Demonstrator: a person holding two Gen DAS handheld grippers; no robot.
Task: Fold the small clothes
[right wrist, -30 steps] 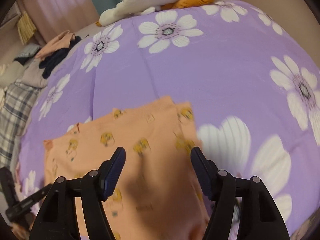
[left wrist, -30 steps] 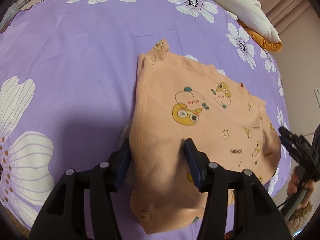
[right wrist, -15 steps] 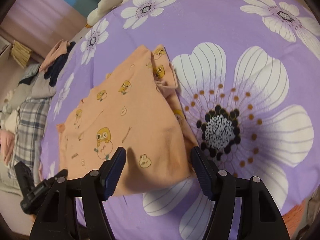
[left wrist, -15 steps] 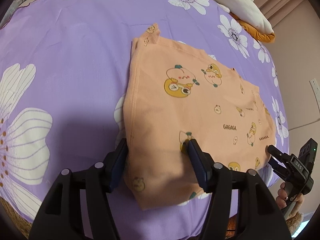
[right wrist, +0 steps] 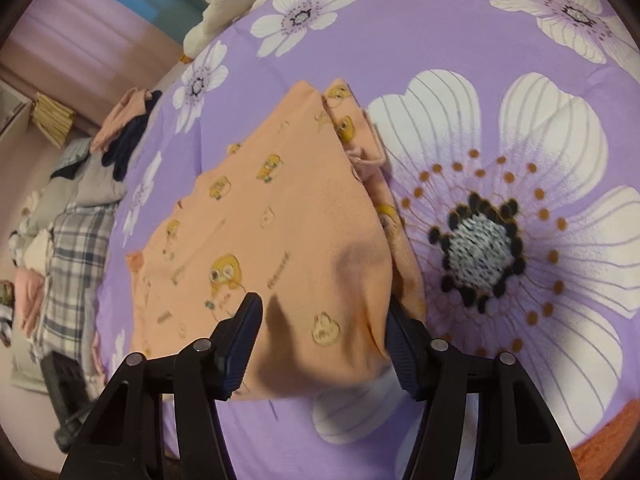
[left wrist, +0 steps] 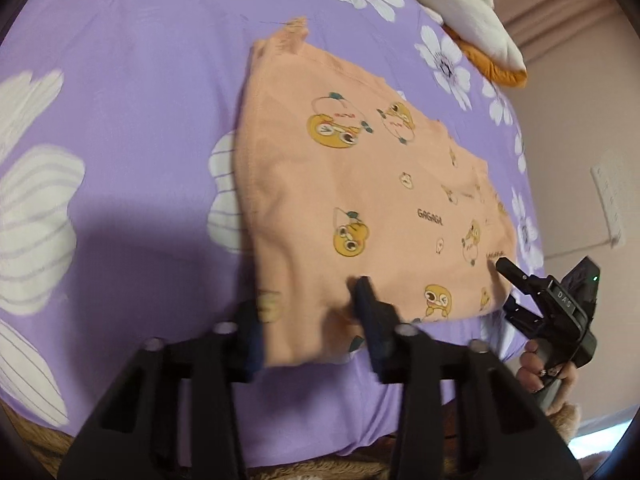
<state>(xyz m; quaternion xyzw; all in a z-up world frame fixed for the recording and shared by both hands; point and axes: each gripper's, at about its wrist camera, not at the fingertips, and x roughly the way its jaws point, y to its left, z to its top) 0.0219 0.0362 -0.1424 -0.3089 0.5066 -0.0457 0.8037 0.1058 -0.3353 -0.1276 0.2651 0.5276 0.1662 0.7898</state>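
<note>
Peach cotton garment (left wrist: pixel 360 184) with duck prints, already folded, flat on the purple floral bedsheet (left wrist: pixel 140 100), near edge close to the sheet's front edge. Left gripper (left wrist: pixel 308 312) at the garment's near left corner, jaws closing, cloth between them, pads apparently not yet biting. Right gripper (right wrist: pixel 324 332) at the garment's near right corner, jaws closing too but wide apart, straddling the folded edge, nothing pinched so far. Same gripper visible from the left wrist view just right of the garment, in a person's hand (left wrist: pixel 548 368). Cream cushion (left wrist: pixel 452 4) well beyond the garment's far edge; plaid clothing pile (right wrist: pixel 68 248) well to the garment's left.

Likely risks from here: only the top layer caught at either corner, the fold then peeling open on the lift. Bedsheet pinched together with the cloth, dragging the sheet up. One corner gripped sooner than the other, skewing the next fold. Loose sleeve at the right edge (right wrist: pixel 368 160) possibly slipping out.
</note>
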